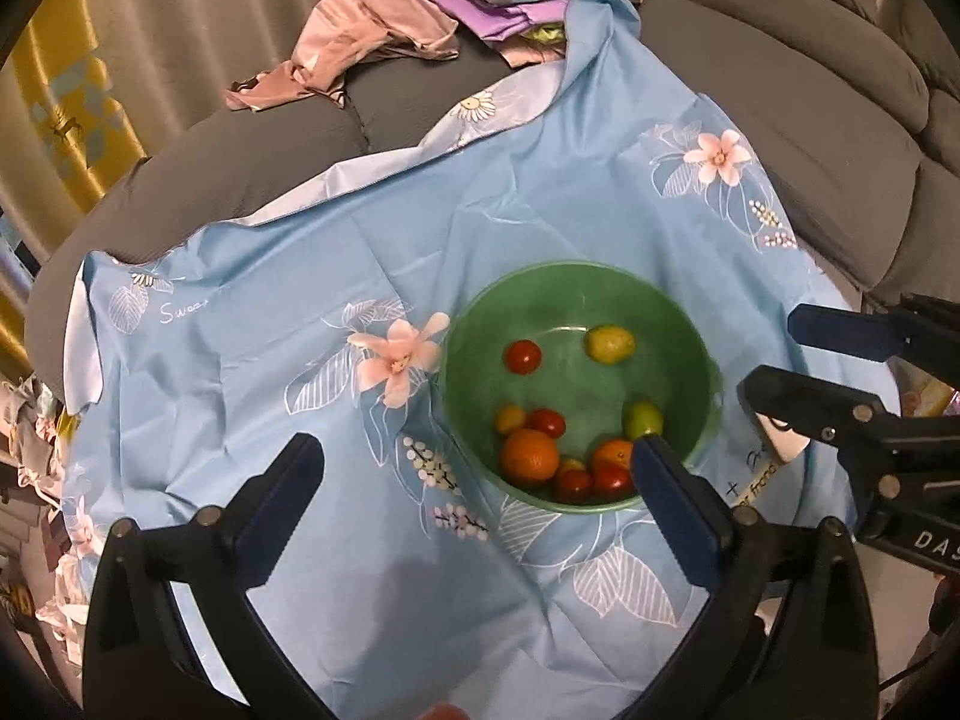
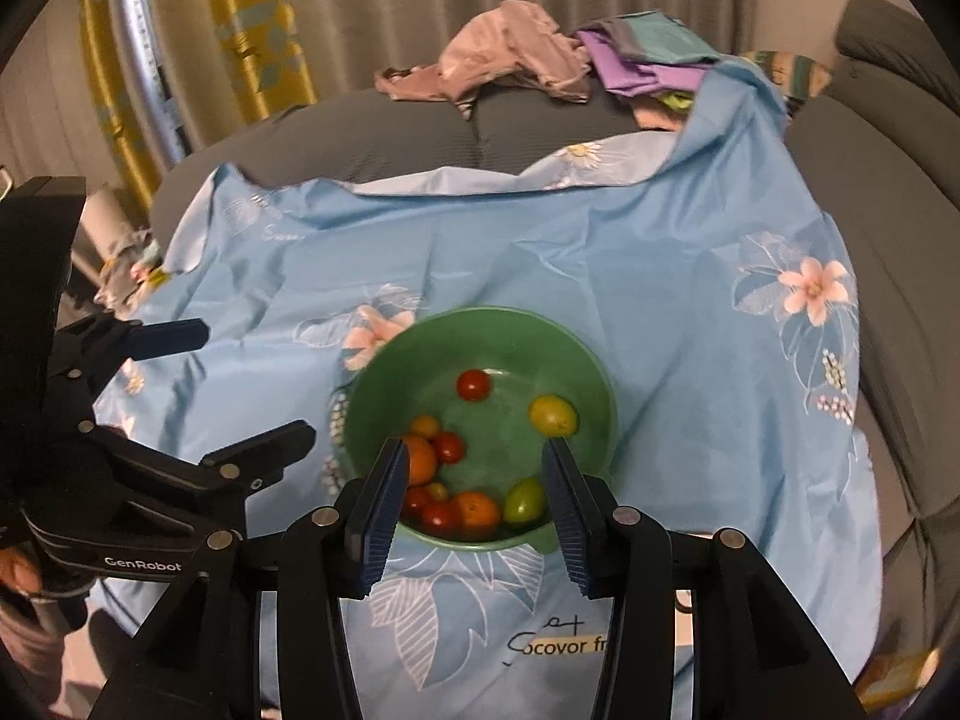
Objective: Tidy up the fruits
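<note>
A green bowl (image 1: 576, 269) (image 2: 480, 313) sits on a light blue floral cloth (image 1: 270, 300) (image 2: 660, 300). It holds several small fruits: an orange (image 1: 529, 455) (image 2: 420, 461), a second orange (image 1: 612, 453) (image 2: 477, 513), red tomatoes (image 1: 522, 356) (image 2: 474, 385), a yellow-green fruit (image 1: 609, 343) (image 2: 552, 414) and a green one (image 1: 642, 418) (image 2: 524, 501). My left gripper (image 1: 475, 447) (image 2: 257, 381) hangs wide open above the bowl's near left side, holding nothing. My right gripper (image 2: 473, 447) (image 1: 774, 354) is over the bowl's near edge, jaws partly apart, with nothing between them.
The cloth lies over a grey sofa (image 1: 810, 120) (image 2: 888, 210). A heap of pink and purple clothes (image 1: 384, 36) (image 2: 540, 48) sits at the far edge. Curtains (image 2: 360, 12) hang behind. Clutter (image 1: 36, 420) lies beyond the cloth's left edge.
</note>
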A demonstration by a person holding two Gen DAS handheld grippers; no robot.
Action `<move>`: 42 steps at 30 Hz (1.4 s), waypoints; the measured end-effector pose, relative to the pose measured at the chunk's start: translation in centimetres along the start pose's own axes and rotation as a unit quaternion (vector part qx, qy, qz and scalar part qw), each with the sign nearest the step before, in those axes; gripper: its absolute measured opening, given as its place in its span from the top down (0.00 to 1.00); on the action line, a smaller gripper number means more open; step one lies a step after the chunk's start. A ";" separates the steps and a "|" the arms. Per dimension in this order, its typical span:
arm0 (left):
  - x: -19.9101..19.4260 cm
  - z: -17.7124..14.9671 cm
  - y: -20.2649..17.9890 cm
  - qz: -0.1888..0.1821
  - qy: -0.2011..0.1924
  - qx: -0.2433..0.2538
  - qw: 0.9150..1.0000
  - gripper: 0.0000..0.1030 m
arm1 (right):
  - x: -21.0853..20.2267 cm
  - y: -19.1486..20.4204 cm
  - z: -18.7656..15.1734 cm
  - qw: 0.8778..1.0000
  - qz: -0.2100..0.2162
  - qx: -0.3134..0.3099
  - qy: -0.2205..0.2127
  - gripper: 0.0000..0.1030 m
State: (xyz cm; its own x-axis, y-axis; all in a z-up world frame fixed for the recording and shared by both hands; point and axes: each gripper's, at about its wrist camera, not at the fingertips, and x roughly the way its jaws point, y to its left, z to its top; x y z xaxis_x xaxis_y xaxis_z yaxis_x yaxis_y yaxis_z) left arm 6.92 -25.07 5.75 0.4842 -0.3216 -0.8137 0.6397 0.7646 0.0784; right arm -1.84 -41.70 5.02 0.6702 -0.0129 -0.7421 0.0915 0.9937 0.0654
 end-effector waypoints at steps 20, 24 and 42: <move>-0.5 1.3 -0.5 0.010 0.020 0.006 1.000 0.00 | -0.8 0.7 2.1 1.000 -0.014 -0.018 0.014 0.55; -0.6 1.3 -0.5 0.012 0.020 0.007 1.000 0.00 | -0.9 0.5 2.3 1.000 -0.013 -0.019 0.012 0.55; -0.6 1.5 -0.2 0.016 0.019 0.004 1.000 0.00 | -0.8 0.2 2.2 1.000 -0.014 -0.021 0.012 0.55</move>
State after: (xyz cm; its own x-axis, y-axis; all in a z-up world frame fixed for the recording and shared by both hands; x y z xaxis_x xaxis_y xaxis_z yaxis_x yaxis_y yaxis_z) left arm 7.39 -25.87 7.07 0.4818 -0.2746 -0.8322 0.6286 0.7700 0.1098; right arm -0.74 -41.75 7.14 0.6501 -0.0385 -0.7589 0.0784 0.9968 0.0165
